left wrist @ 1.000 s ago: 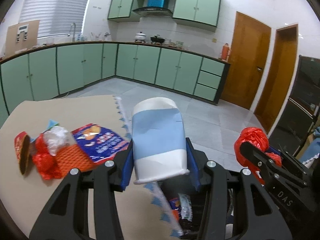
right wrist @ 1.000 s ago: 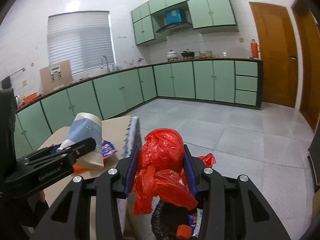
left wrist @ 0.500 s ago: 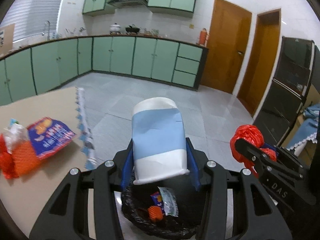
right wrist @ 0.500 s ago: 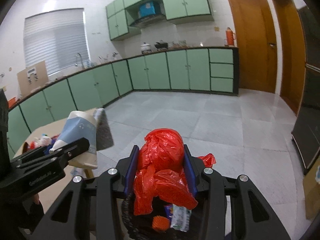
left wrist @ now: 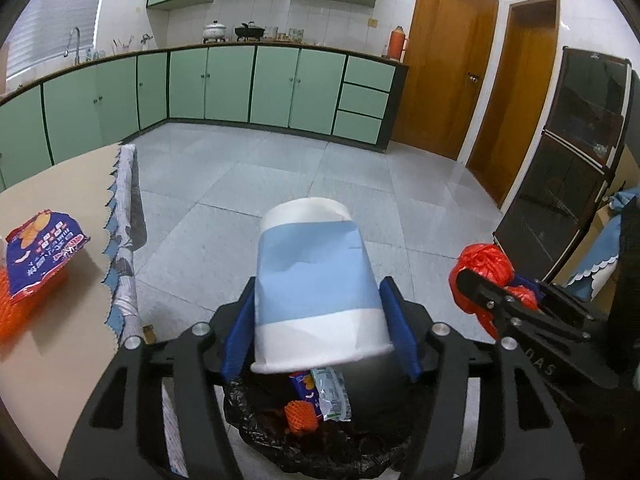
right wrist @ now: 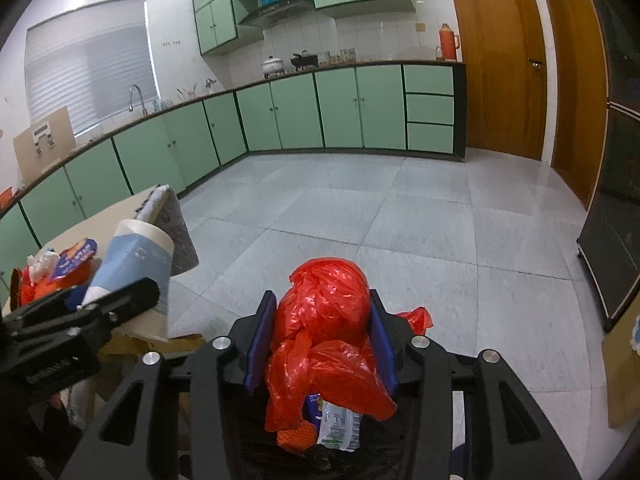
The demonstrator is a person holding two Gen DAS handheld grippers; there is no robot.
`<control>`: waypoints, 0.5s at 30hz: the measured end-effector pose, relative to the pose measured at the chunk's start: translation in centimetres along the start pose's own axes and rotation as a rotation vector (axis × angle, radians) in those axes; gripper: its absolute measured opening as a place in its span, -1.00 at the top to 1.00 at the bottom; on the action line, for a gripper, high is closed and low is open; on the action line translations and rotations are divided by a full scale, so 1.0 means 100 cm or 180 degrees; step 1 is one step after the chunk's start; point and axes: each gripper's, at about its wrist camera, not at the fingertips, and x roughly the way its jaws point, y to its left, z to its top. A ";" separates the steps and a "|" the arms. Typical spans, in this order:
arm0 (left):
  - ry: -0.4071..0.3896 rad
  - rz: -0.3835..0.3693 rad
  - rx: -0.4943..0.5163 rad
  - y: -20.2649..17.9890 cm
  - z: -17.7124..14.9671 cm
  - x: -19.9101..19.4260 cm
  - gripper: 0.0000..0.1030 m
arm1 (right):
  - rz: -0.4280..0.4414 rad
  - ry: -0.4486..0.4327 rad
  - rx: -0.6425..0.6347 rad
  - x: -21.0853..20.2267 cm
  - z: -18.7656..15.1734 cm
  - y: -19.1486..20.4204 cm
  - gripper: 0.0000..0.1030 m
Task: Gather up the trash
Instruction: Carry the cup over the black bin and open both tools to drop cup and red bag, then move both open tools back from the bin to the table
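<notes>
A white paper cup with a light blue band hangs upside down between the blue pads of my left gripper. Its jaws are opening and the cup sits loose and slightly tilted. Directly below is the bin with a black liner, holding an orange foam net and wrappers. A crumpled red plastic bag is pressed between the pads of my right gripper, whose jaws are just starting to open, above the same bin. The right gripper shows at the right of the left wrist view.
The beige table is at left, with a blue and red snack bag and orange netting on it. Its patterned cloth edge hangs beside the bin. A black cabinet stands at right; grey tiled floor lies ahead.
Both grippers swung right off the table and sank over the bin. The left jaws have spread and the cup has slipped lower. The red bag stays gripped.
</notes>
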 end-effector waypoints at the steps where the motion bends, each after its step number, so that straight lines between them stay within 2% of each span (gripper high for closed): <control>1: 0.0007 -0.0004 -0.0011 0.002 0.002 0.001 -0.21 | 0.0005 0.0020 0.0004 0.002 -0.001 -0.001 0.02; 5: 0.0026 -0.0032 -0.0044 0.007 0.003 0.002 -0.30 | -0.0018 0.0031 0.0035 0.005 -0.004 -0.003 -0.30; 15: -0.0021 -0.0107 -0.0098 0.009 0.009 -0.008 -0.34 | -0.0078 0.0009 0.0010 0.003 -0.001 -0.001 -0.36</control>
